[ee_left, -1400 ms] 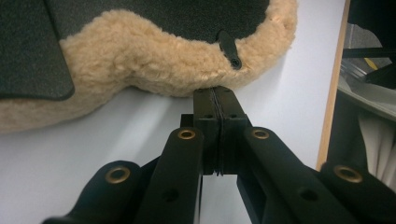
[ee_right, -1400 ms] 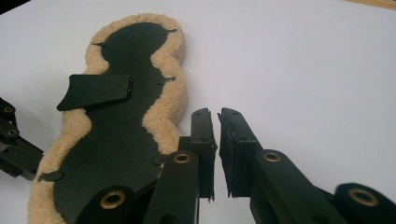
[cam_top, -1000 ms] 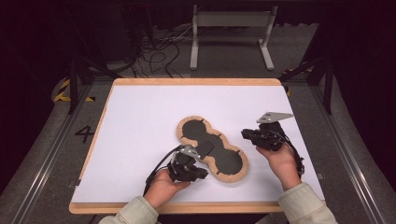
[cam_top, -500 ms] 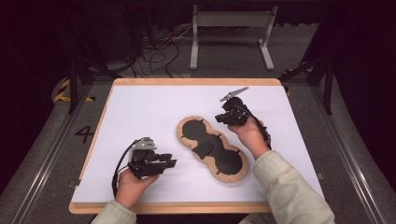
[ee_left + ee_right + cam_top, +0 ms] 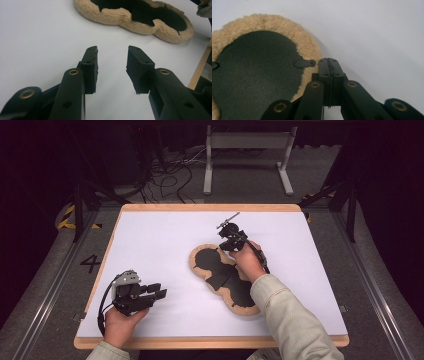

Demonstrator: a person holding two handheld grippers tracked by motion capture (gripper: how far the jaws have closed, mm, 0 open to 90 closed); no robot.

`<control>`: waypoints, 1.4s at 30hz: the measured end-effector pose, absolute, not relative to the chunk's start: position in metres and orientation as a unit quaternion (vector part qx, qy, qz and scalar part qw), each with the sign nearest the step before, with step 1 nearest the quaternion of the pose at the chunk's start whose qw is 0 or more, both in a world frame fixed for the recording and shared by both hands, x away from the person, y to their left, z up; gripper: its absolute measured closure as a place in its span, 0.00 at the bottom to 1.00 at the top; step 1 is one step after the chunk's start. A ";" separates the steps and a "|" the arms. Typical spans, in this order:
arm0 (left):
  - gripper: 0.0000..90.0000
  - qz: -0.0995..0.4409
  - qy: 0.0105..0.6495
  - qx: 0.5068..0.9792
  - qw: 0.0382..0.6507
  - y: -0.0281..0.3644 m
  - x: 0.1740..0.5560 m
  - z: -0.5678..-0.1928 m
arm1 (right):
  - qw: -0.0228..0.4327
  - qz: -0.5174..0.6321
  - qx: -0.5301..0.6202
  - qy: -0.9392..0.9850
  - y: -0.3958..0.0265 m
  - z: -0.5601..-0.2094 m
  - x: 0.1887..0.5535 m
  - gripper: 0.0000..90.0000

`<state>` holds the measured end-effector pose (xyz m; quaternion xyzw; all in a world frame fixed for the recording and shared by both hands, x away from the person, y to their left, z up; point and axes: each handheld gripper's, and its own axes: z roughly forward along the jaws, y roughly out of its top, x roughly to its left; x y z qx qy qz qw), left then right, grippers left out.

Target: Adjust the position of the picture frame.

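A peanut-shaped pad [image 5: 220, 270], black inside with a tan fleece rim, lies flat in the middle of the white board. It also runs across the top of the left gripper view as the pad [image 5: 130, 18]. My left gripper [image 5: 159, 290] rests near the front left corner, well apart from the pad. Its jaws [image 5: 112, 51] have just been opening and nothing is between them. My right gripper [image 5: 226, 239] is at the pad's far end, with the forearm reaching over the pad. Its jaws [image 5: 327, 60] are pressed together beside the fleece rim [image 5: 312, 50], next to a small black tab [image 5: 304, 63].
The white board [image 5: 150, 235] has a wooden edge, which shows at the right of the left gripper view [image 5: 200, 67]. Beyond the table stand a metal frame [image 5: 247, 150] and loose cables [image 5: 170, 175] on the floor. A painted "4" [image 5: 90, 263] marks the floor at left.
The left gripper has pulled away from the pad to the front left corner and opened its jaws. The right gripper has moved left from beside the pad to its far end.
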<state>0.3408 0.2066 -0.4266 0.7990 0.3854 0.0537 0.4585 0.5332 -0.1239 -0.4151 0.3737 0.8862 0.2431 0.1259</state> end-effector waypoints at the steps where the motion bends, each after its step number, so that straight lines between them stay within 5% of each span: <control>1: 0.68 0.051 0.389 0.797 0.459 0.207 0.340 -0.427 | 0.128 0.235 0.377 0.887 -0.121 -0.416 0.535 1.00; 11: 0.68 0.053 0.400 0.790 0.463 0.216 0.342 -0.428 | 0.107 0.237 0.376 0.889 -0.108 -0.422 0.533 1.00; 32: 0.68 0.046 0.390 0.795 0.462 0.219 0.344 -0.429 | 0.020 0.242 0.198 0.950 -0.017 -0.424 0.461 1.00; 42: 0.69 0.044 0.312 0.850 0.422 0.200 0.329 -0.427 | 0.056 0.298 0.209 0.930 -0.069 -0.393 0.436 1.00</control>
